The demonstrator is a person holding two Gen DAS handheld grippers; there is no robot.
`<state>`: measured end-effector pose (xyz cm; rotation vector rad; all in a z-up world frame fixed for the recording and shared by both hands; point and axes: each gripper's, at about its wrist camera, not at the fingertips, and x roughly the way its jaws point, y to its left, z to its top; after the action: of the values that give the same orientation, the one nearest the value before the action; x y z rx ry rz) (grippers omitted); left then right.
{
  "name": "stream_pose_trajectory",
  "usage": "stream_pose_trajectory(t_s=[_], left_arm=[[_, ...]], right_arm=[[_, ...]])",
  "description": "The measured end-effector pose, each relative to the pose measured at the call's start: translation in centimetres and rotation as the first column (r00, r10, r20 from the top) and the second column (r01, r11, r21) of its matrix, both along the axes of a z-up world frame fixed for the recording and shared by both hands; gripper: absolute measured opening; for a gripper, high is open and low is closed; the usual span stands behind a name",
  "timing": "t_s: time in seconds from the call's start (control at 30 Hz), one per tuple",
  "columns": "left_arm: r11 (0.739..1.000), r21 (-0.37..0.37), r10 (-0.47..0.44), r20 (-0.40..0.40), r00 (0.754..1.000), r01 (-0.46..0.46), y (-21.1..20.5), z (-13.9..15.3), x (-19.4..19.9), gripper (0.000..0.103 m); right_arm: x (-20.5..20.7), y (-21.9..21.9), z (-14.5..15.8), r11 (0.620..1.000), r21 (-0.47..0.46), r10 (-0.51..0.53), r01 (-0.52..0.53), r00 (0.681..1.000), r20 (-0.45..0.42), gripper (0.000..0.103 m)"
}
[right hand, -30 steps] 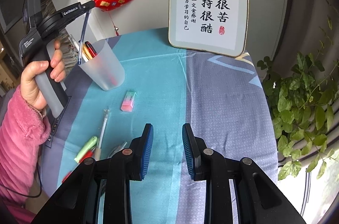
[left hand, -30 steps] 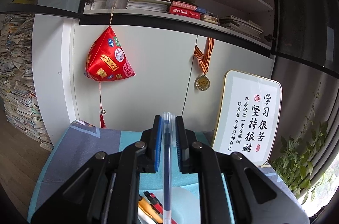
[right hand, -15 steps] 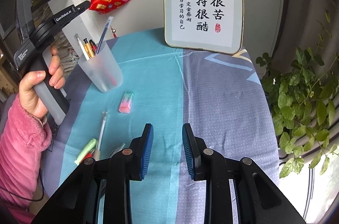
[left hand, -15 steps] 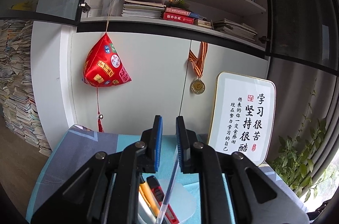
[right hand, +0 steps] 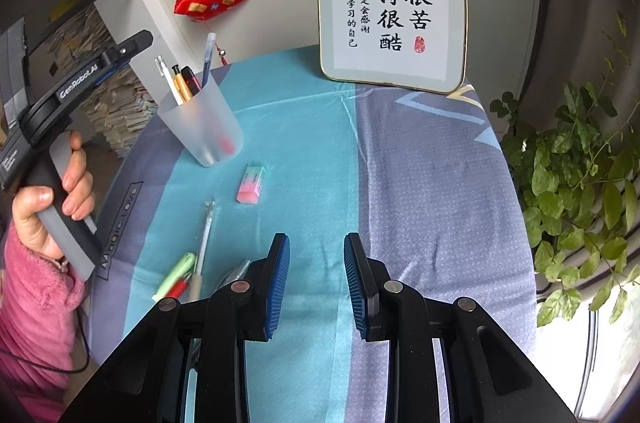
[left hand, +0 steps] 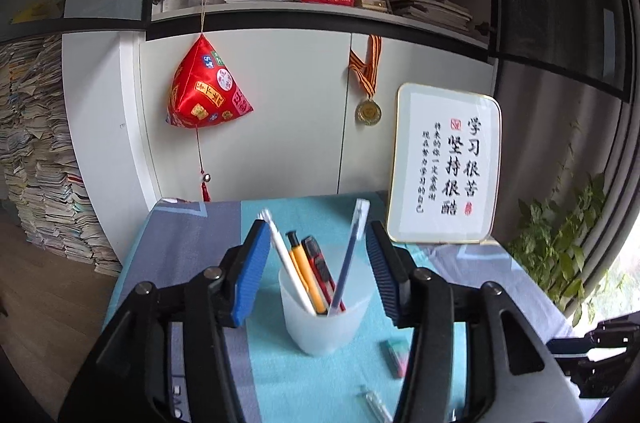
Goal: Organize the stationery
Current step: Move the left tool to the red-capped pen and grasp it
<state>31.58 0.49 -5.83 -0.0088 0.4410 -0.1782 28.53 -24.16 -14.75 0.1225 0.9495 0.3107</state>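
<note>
A frosted translucent plastic cup is seen near the counter's far left corner, with a clear blue-ink gel pen leaning inside among other pens. The left gripper is held above it, fingers spread wide and empty. The right gripper is also parted with nothing between. A pink-green eraser and a clear pen are left lying toward the near left edge.

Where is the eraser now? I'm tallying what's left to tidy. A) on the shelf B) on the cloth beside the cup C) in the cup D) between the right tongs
B: the eraser lies flat on the cloth, apart from the cup, untouched.
</note>
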Motion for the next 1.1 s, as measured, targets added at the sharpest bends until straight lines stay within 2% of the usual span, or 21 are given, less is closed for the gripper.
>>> stream_pose_trajectory(t_s=[0.1, 0.23, 0.3, 0.5, 0.63, 0.7, 0.83, 0.93, 1.1], left_arm=[[0.999, 0.021, -0.038, -0.08, 0.996, 0.04, 0.2, -0.9, -2.4, 0.048], [0.994, 0.037, -0.092, -0.181, 0.979, 0.101, 0.1, -3.2, -5.7, 0.047], [0.991, 0.059, -0.102, -0.229, 0.968, 0.119, -0.2, -4.6, -7.1, 0.041], [0.98, 0.065, -0.151, -0.375, 0.915, 0.189, -0.7, -8.7, -10.2, 0.025], [0.975, 0.045, -0.172, -0.457, 0.872, 0.216, -0.8, -11.0, -11.4, 0.024], [0.973, 0.031, -0.186, -0.476, 0.86, 0.228, -0.9, -11.6, -12.1, 0.024], [0.971, -0.049, -0.226, -0.503, 0.834, 0.234, -0.2, -12.3, -13.3, 0.024], [0.971, -0.014, -0.217, -0.479, 0.85, 0.24, -0.1, -12.5, -14.5, 0.023], [0.967, 0.017, -0.216, -0.468, 0.857, 0.253, 0.1, -12.5, -15.7, 0.022]], right_arm=[[-0.6, 0.7, 0.0, 1.0, -0.004, 0.012, -0.012, 1.0, -0.014, 0.028], [-1.8, 1.7, -0.1, 0.999, -0.005, 0.033, -0.033, 0.999, -0.028, 0.028], [-2.3, 2.2, -0.4, 0.999, -0.005, 0.041, -0.041, 0.998, -0.038, 0.028], [-3.6, 3.4, -1.4, 0.999, -0.007, 0.042, -0.043, 0.996, -0.079, 0.028], [-3.8, 3.7, -2.1, 0.999, -0.004, 0.033, -0.034, 0.994, -0.105, 0.028], [-3.8, 4.0, -2.3, 1.0, -0.002, 0.028, -0.029, 0.993, -0.118, 0.028], [-4.1, 4.7, -2.3, 0.999, -0.001, 0.043, -0.043, 0.992, -0.117, 0.028], [-4.1, 5.1, -2.3, 0.999, 0.001, 0.052, -0.053, 0.992, -0.116, 0.028], [-4.0, 5.5, -2.6, 0.999, 0.008, 0.053, -0.052, 0.991, -0.124, 0.028]])
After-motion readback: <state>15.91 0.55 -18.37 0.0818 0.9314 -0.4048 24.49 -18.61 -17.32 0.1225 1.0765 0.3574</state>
